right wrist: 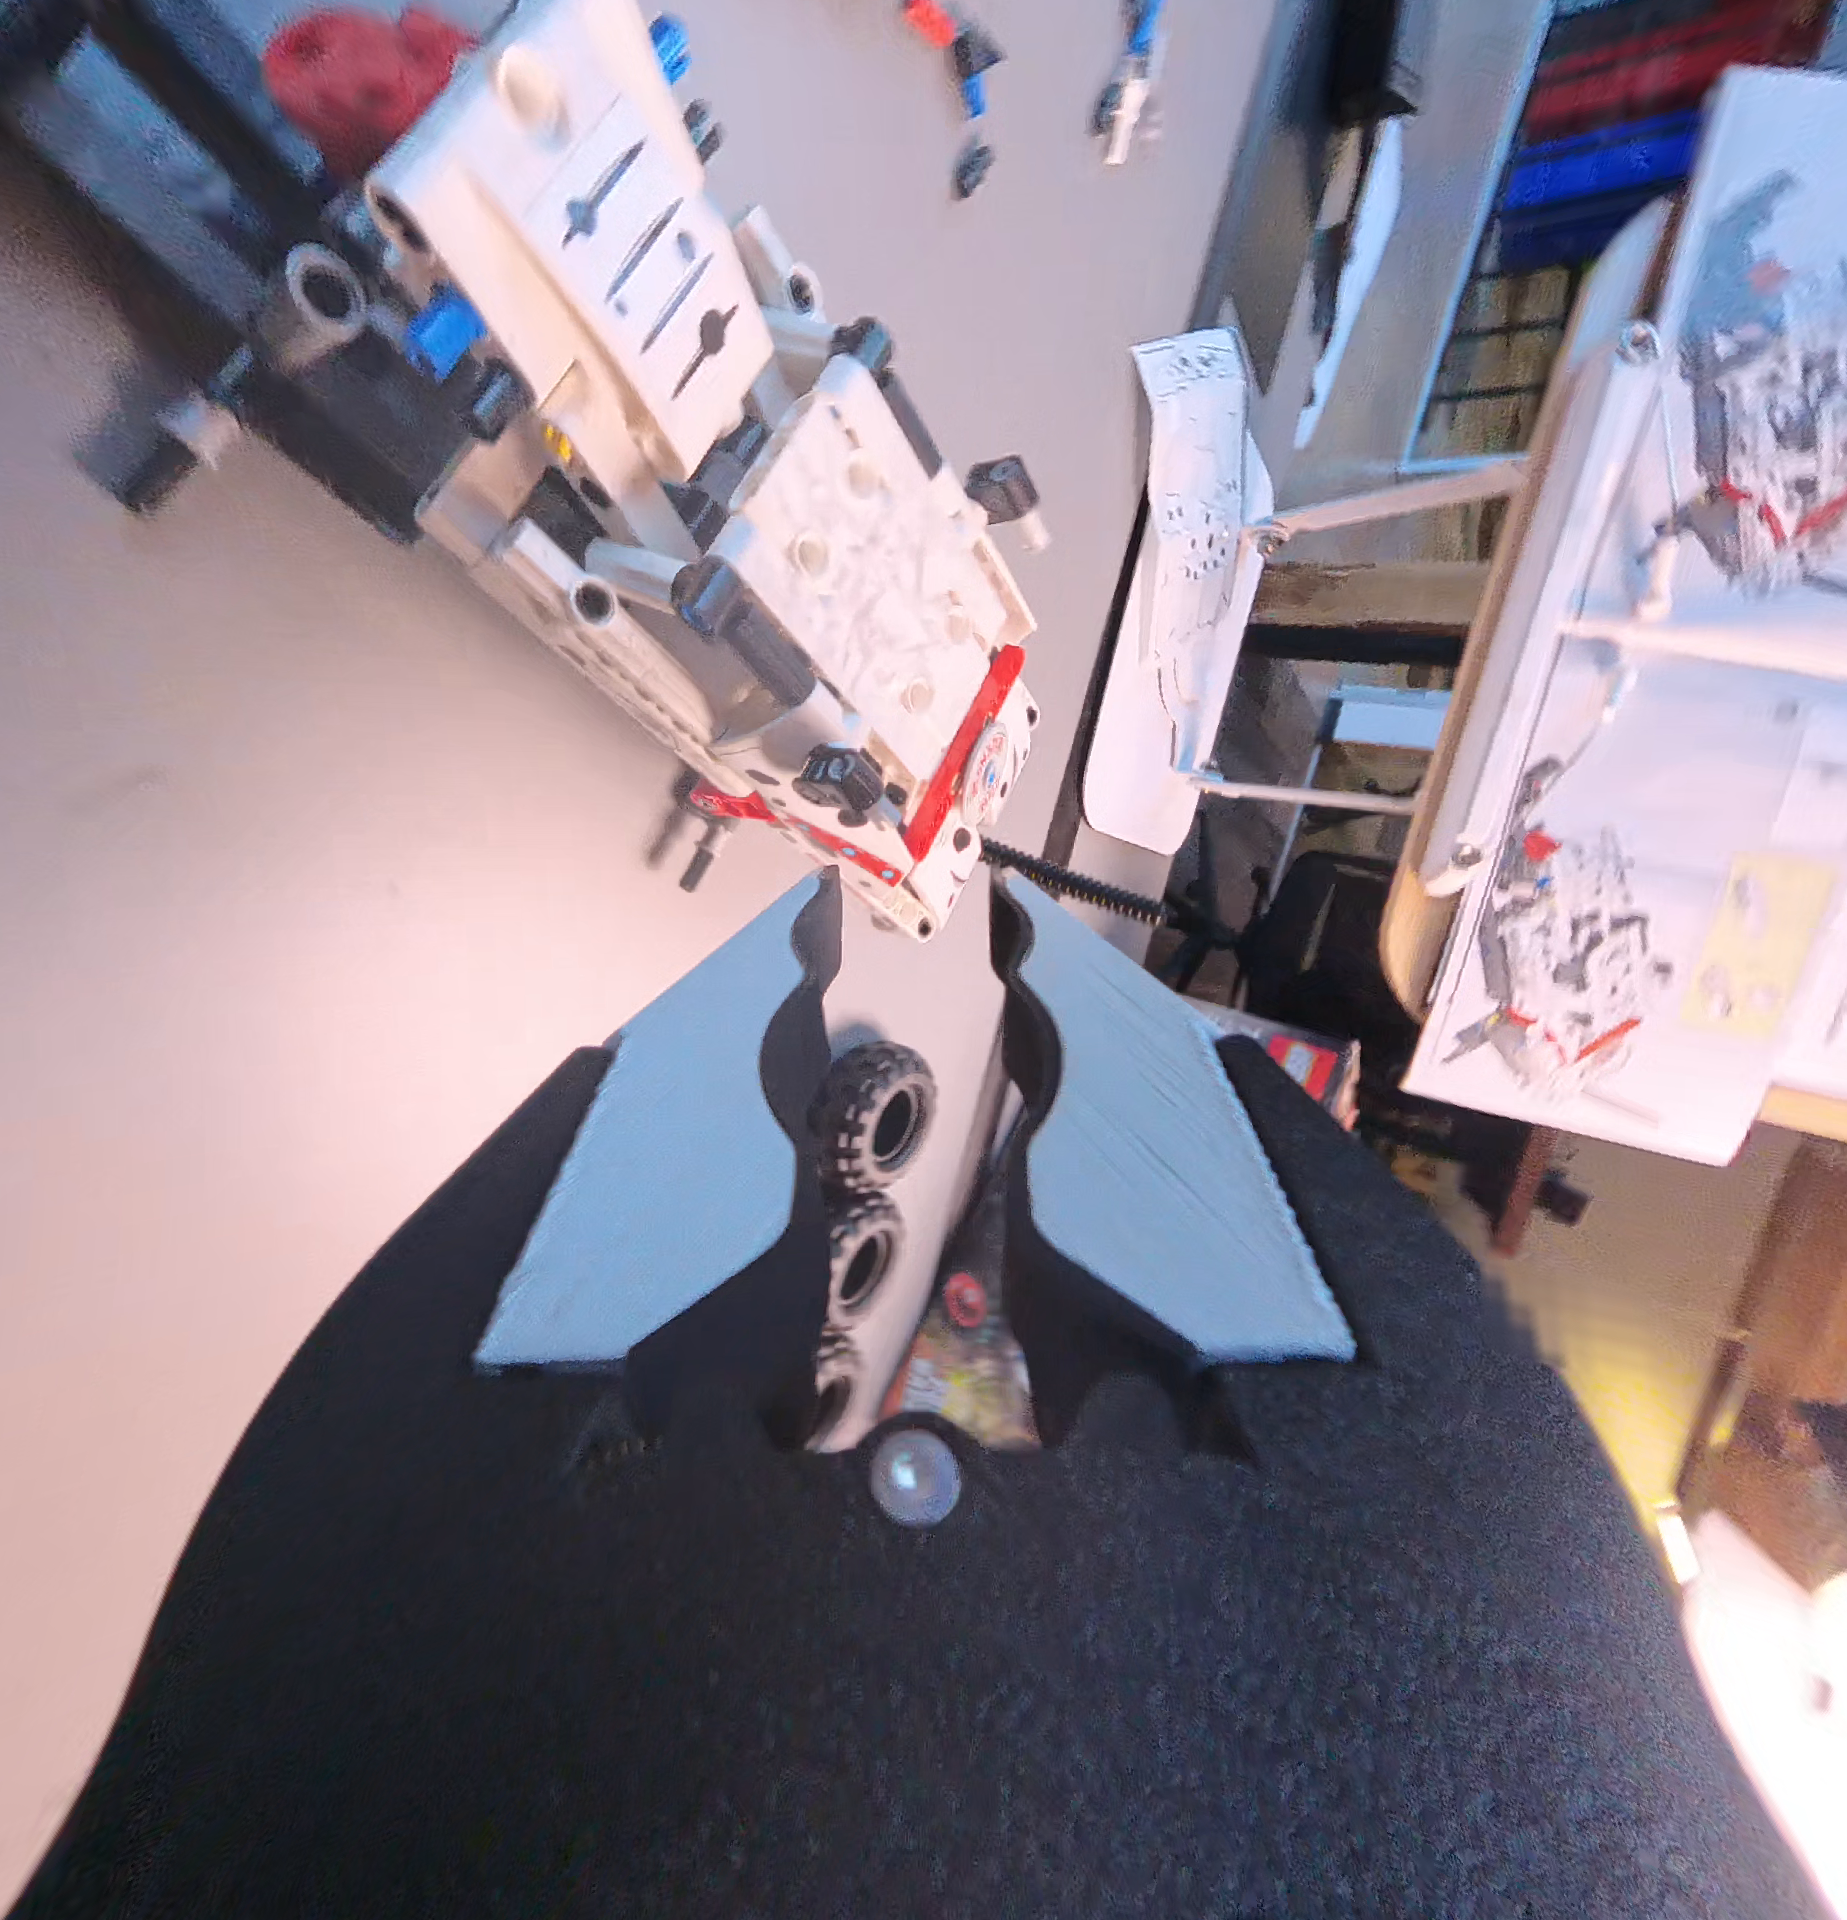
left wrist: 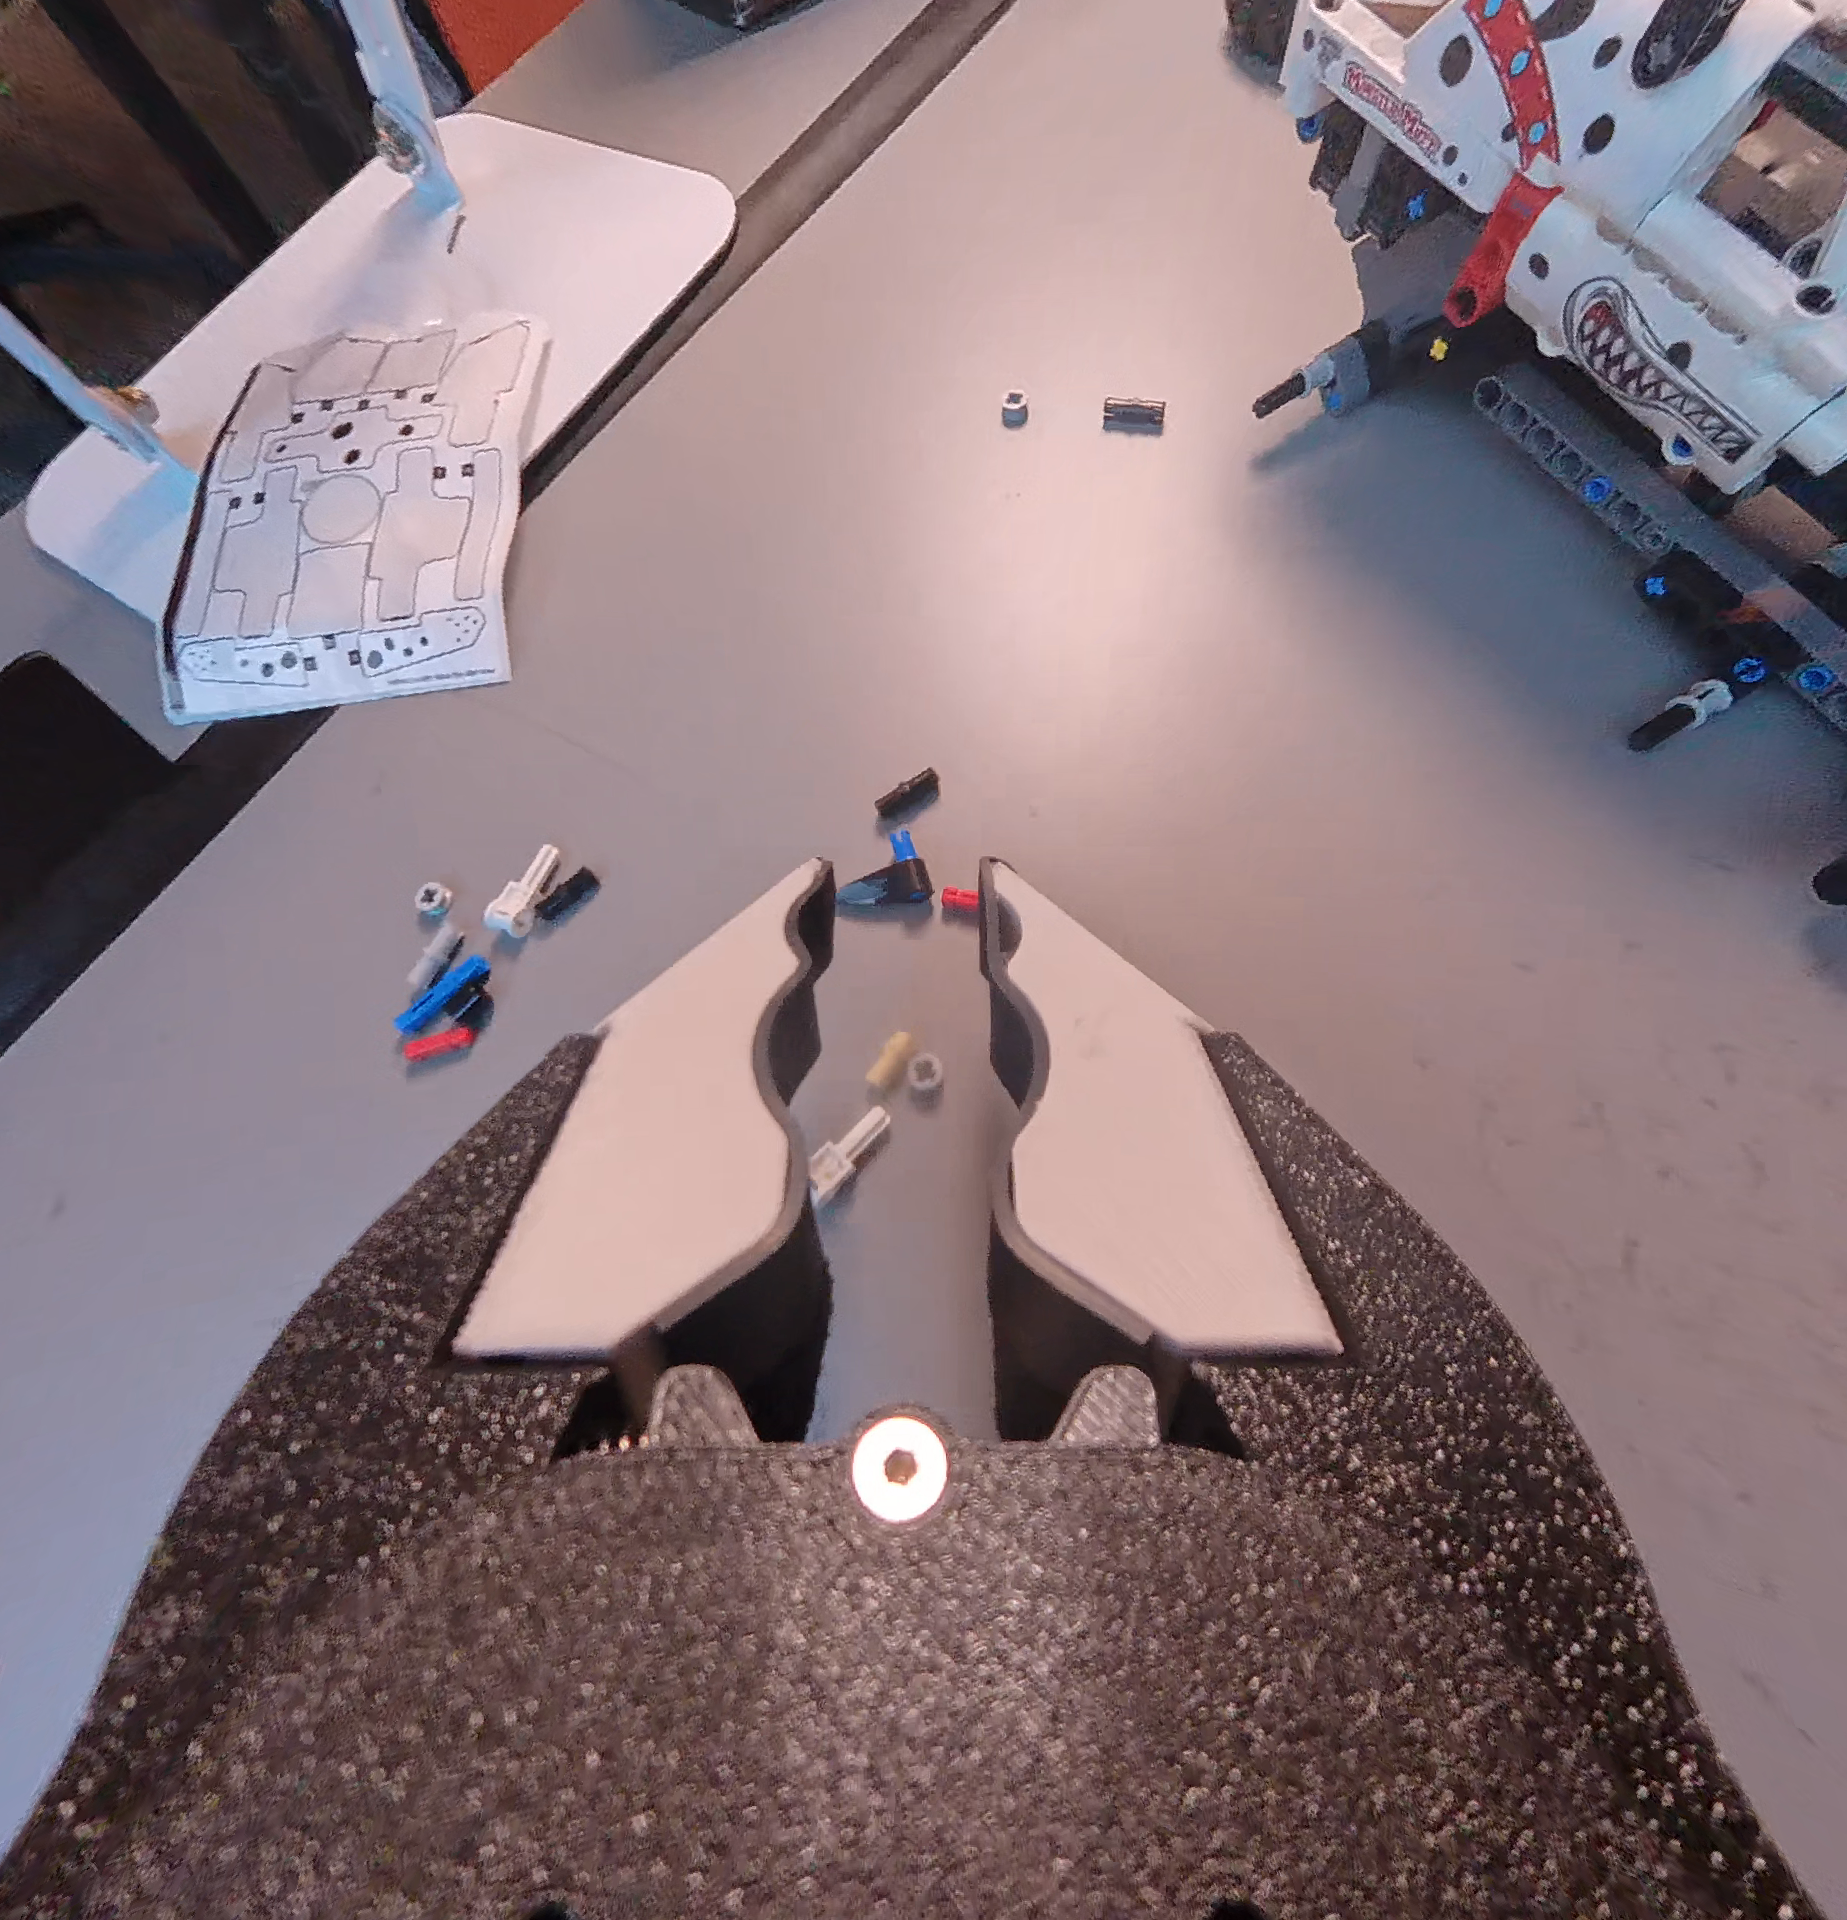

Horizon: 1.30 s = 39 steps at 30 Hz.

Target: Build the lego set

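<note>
Left gripper (left wrist: 906, 878) hung wide open, holding nothing, dark wedge piece (left wrist: 886, 886) at its 12 o'clock; right gripper (right wrist: 917, 902) likewise gaped empty below the truck (right wrist: 690, 499).

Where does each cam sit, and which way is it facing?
Left wrist view: on the left gripper, looking down along its open fingers at loose pins on the grey table.
Right wrist view: on the right gripper, open, tilted, aimed at the truck model's end, tyres below.
Shared: truck model, table, sticker sheet.
</note>
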Motion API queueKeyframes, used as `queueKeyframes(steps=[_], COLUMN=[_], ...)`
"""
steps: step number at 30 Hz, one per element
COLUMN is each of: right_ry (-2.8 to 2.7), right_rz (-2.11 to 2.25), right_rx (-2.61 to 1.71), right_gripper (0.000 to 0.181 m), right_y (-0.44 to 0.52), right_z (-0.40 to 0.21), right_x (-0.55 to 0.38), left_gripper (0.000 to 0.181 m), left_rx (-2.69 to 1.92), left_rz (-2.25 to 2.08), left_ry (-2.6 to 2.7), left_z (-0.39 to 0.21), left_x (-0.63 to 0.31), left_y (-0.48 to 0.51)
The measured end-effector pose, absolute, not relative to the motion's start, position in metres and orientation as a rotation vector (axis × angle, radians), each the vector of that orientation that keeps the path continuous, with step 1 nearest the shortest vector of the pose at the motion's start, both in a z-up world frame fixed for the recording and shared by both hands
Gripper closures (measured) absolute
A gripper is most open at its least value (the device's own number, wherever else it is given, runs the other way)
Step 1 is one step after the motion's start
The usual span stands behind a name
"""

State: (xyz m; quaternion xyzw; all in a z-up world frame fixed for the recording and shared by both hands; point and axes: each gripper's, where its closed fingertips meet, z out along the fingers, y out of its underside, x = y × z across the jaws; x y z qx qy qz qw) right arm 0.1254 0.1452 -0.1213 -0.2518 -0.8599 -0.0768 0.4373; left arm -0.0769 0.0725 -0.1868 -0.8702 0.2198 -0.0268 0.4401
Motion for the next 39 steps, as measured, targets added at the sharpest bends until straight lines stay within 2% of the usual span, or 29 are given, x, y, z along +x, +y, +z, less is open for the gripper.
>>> queueKeyframes(steps=[5,8,16,21,25,28,31,32,36,39], right_ry=[-1.962,-1.905,-1.820,-1.999,-2.326,-2.482,-2.575,-2.567,-2.547,-2.524], right_rz=[0.035,0.118,0.297,0.393,0.013,-0.083,-0.068,-0.023,0.124,0.086], right_rx=[-0.891,-1.004,-1.053,-0.992,-0.793,-0.756,-0.801,-0.847,-1.008,-1.055], right_gripper=[0.145,0.143,0.142,0.125,0.101,0.093,0.097,0.107,0.120,0.124], right_y=[0.128,0.124,0.121,0.103,0.125,0.142,0.140,0.135,0.104,0.092], right_z=[-0.122,-0.128,-0.116,-0.110,-0.133,-0.147,-0.157,-0.153,-0.147,-0.147], right_x=[0.161,0.179,0.165,0.136,0.126,0.115,0.107,0.104,0.109,0.118], left_gripper=[0.155,0.163,0.173,0.174,0.175,0.181,0.181,0.181,0.181,0.181], left_rx=[-2.273,-2.296,-2.242,-2.114,-2.060,-2.041,-2.030,-2.024,-2.051,-2.103], left_rz=[-0.117,-0.134,-0.181,-0.413,-0.519,-0.557,-0.560,-0.564,-0.487,-0.468], left_ry=[0.589,0.591,0.610,0.677,0.774,0.816,0.829,0.829,0.818,0.842], left_z=[-0.208,-0.213,-0.197,-0.155,-0.144,-0.148,-0.149,-0.148,-0.151,-0.161], left_x=[-0.075,-0.076,-0.077,-0.024,0.020,0.037,0.042,0.041,0.022,0.002], left_y=[0.084,0.085,0.082,0.044,0.008,-0.006,-0.010,-0.011,-0.008,-0.012])
